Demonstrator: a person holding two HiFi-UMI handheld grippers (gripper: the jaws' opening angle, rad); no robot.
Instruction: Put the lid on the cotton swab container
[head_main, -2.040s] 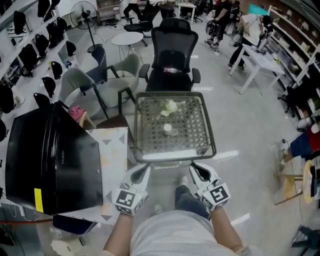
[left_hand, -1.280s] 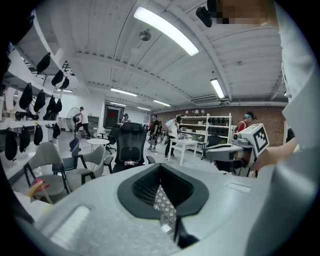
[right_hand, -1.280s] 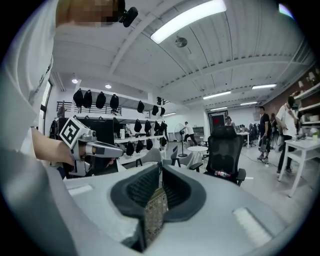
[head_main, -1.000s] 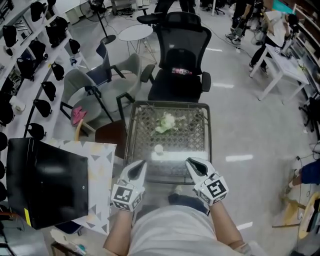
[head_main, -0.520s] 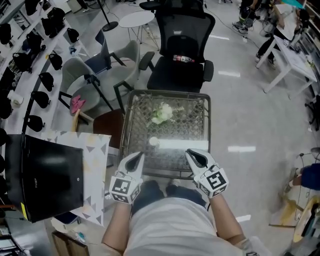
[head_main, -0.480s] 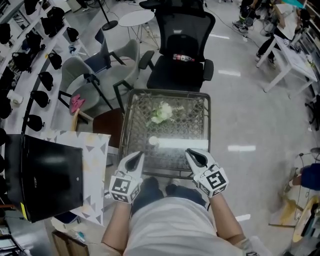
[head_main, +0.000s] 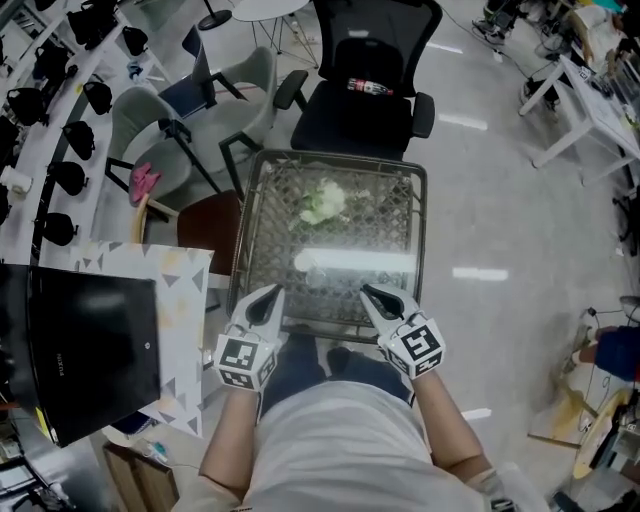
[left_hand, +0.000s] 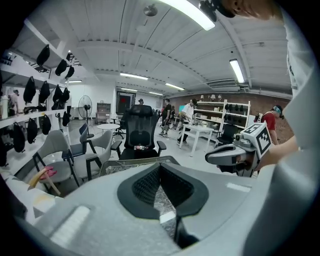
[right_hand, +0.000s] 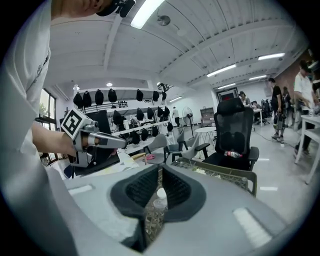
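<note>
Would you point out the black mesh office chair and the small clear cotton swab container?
Black mesh office chair (head_main: 378, 40): head view, backrest.
Small clear cotton swab container (right_hand: 159, 201): right gripper view, body.

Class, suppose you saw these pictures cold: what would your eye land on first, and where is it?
The wire-mesh table at the centre, crossed by a bright glare, with a pale crumpled clump at its far end. At its near edge hover the left gripper and right gripper, both shut and empty; a black office chair stands beyond.

A ceiling strip light (left_hand: 192, 12) is shining brightly; glare is streaking the mesh table (head_main: 372, 212); both gripper views are warping at the edges.
</note>
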